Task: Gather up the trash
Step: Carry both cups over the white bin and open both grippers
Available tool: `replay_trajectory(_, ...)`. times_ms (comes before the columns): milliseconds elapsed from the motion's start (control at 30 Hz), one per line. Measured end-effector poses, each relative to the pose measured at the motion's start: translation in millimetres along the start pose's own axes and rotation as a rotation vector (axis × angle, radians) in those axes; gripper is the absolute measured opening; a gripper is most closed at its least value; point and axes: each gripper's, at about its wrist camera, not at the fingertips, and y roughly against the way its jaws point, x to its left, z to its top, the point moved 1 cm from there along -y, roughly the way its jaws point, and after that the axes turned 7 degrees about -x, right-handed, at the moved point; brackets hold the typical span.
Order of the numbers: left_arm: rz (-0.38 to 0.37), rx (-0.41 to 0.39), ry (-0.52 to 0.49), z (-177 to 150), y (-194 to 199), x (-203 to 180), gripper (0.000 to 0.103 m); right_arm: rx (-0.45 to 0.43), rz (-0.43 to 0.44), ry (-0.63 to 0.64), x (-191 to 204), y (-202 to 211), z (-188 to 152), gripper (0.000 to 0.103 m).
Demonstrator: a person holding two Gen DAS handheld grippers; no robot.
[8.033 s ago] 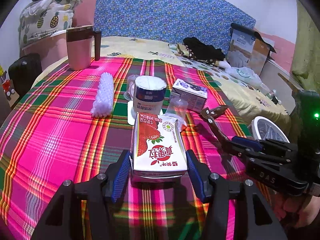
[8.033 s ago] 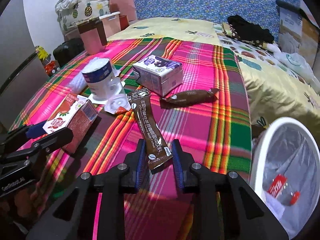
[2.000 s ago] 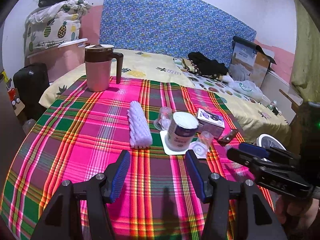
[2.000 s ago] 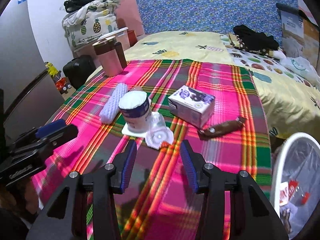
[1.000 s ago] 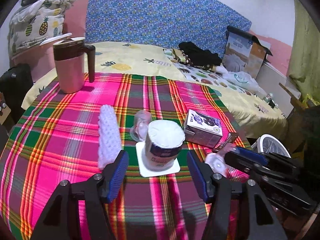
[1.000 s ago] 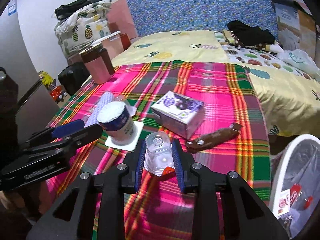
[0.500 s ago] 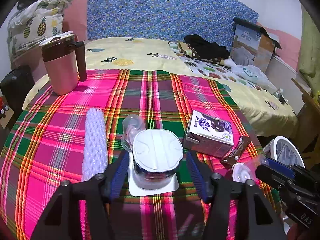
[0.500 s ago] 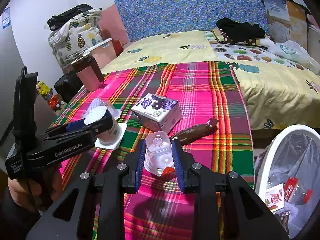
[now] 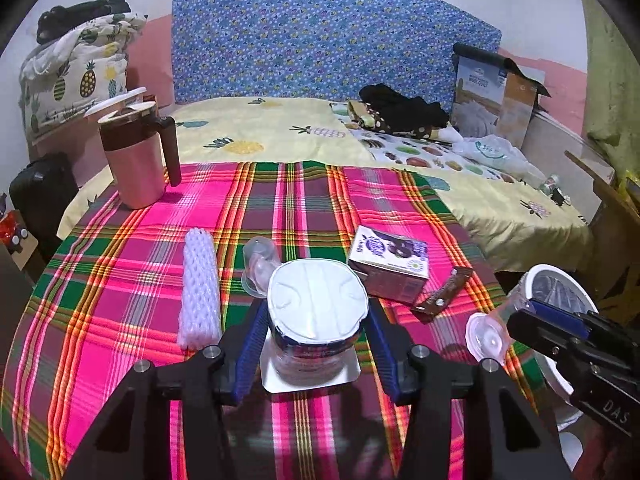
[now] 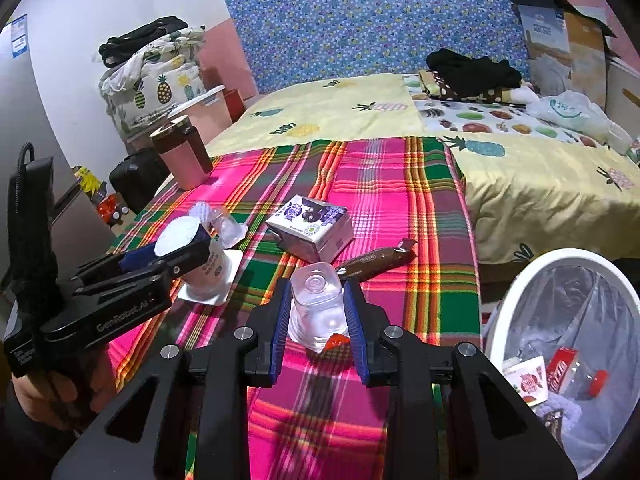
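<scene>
Both grippers are angled down over the plaid desk (image 9: 120,280). The left gripper (image 9: 316,332) is half closed on the foil-lidded yogurt cup (image 9: 318,312); the right gripper (image 10: 316,312) is clamped narrowly on a clear plastic cup (image 10: 316,304). Only in the right wrist view is trash seen inside the white bin (image 10: 500,320), right of the yogurt cup.

Home bedroom, bed (image 9: 272,136) with pineapple sheet, blue headboard (image 9: 320,36), folded bedding (image 9: 76,76)

Each camera rides close behind its own fingers, looking down across the plaid tabletop (image 9: 120,280) toward the bed (image 10: 360,120); both share it.
</scene>
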Motion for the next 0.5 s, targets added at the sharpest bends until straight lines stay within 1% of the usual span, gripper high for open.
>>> replay_trajectory(300, -0.026, -0.024, -0.018, -1.7, 28.1, -14.9, 0.049, -0.021, -0.024, 0.004, -0.4, 17.8, -3.0, 0.028)
replay_trajectory(500, -0.047, -0.035, -0.032, -2.0, 39.0, -27.9, 0.050, -0.037, -0.044, -0.003, -4.6, 28.9, -5.4, 0.028)
